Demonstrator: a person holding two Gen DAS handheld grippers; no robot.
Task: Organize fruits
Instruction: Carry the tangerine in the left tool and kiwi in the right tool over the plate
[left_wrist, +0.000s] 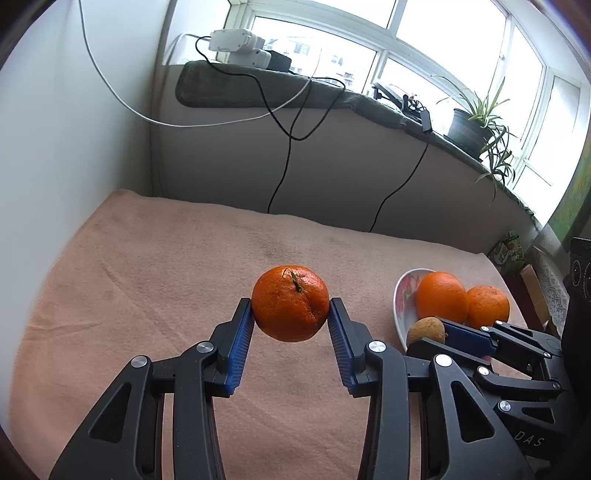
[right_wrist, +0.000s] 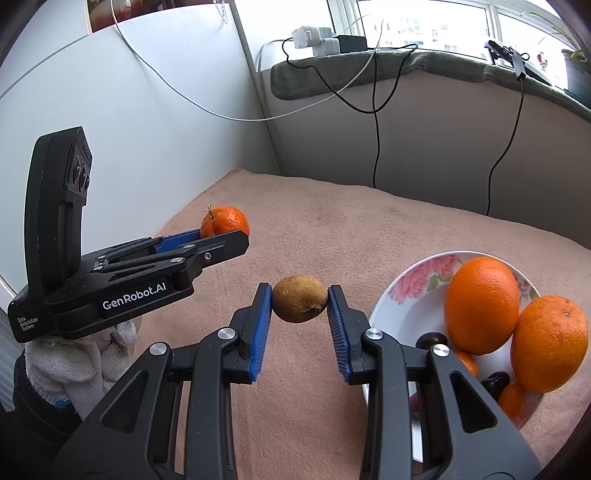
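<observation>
Orange mandarin (left_wrist: 290, 303) clamped in left tool (left_wrist: 291, 314), brown kiwi-like fruit (right_wrist: 300, 303) clamped in right tool (right_wrist: 300, 306), both lifted clear of the cloth.
Blue pads press each fruit's sides; mandarin stem up. Left tool sits left of the right one, a white-gloved hand (right_wrist: 74, 360) under it. Peach cloth (left_wrist: 147, 277) covers the worktop. Floral plate (right_wrist: 413, 288) near the right edge holds two big oranges (right_wrist: 482, 304), smaller orange fruits and dark ones. Cables hang down the wall beyond the far edge.
</observation>
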